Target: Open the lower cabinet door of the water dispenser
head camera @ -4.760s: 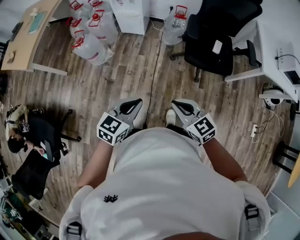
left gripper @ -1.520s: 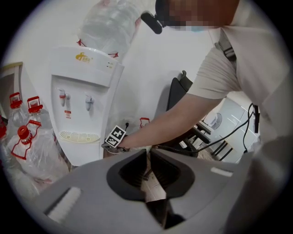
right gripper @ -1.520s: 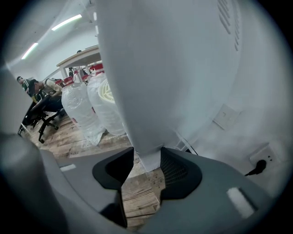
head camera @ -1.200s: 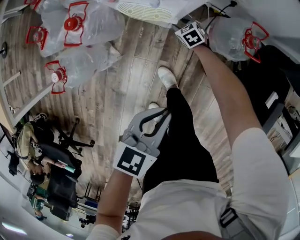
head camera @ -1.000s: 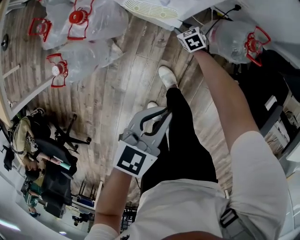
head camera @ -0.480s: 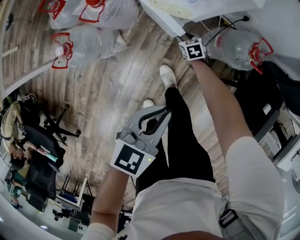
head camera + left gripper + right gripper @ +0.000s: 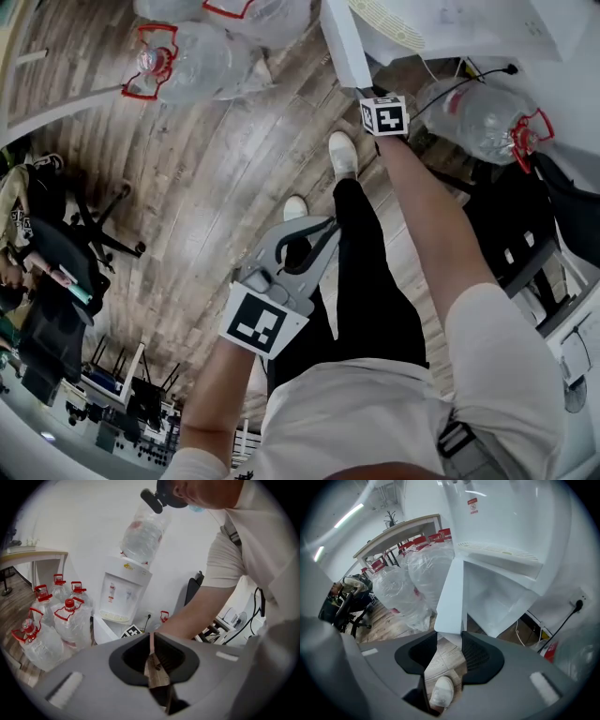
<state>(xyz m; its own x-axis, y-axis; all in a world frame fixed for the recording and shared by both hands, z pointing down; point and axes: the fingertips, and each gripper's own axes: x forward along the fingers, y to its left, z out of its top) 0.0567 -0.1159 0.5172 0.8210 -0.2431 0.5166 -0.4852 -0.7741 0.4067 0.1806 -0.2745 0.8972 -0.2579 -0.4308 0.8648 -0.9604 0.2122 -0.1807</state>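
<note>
Right gripper view first: what is the claw doing?

The right claw [image 7: 450, 641] is pinching the free edge of the lower cabinet door [image 7: 451, 597]. The white panel fills the gap between its two dark jaws.

Where does the door stand?

It is swung out from the water dispenser [image 7: 506, 527], standing at an angle to the front. The white cabinet interior [image 7: 497, 602] is exposed beside it. Above the opening sits the slotted drip tray [image 7: 499, 552]. I cannot make out the hinge.

What lies further out?

Beyond the door's far face stand bagged water bottles [image 7: 412, 573] with red caps. Below the jaws a white shoe [image 7: 440, 691] rests on the wooden floor [image 7: 216, 187]. The head view shows the right arm stretched forward to the door.

And the other hand?

The left claw [image 7: 151, 639] is held back near the person's thigh. Its jaws are pressed almost together, with only a thin slit between them and nothing in it.

Which step is this?

By my reading, the opening swing is well along, since the cabinet already stands open.

What does the next move call for?

Probably either carrying the edge a little further along its arc or loosening the grip. The pull should follow the door's curve, not run straight back. The bottles stand near the door's path, so it may brush them.
</note>
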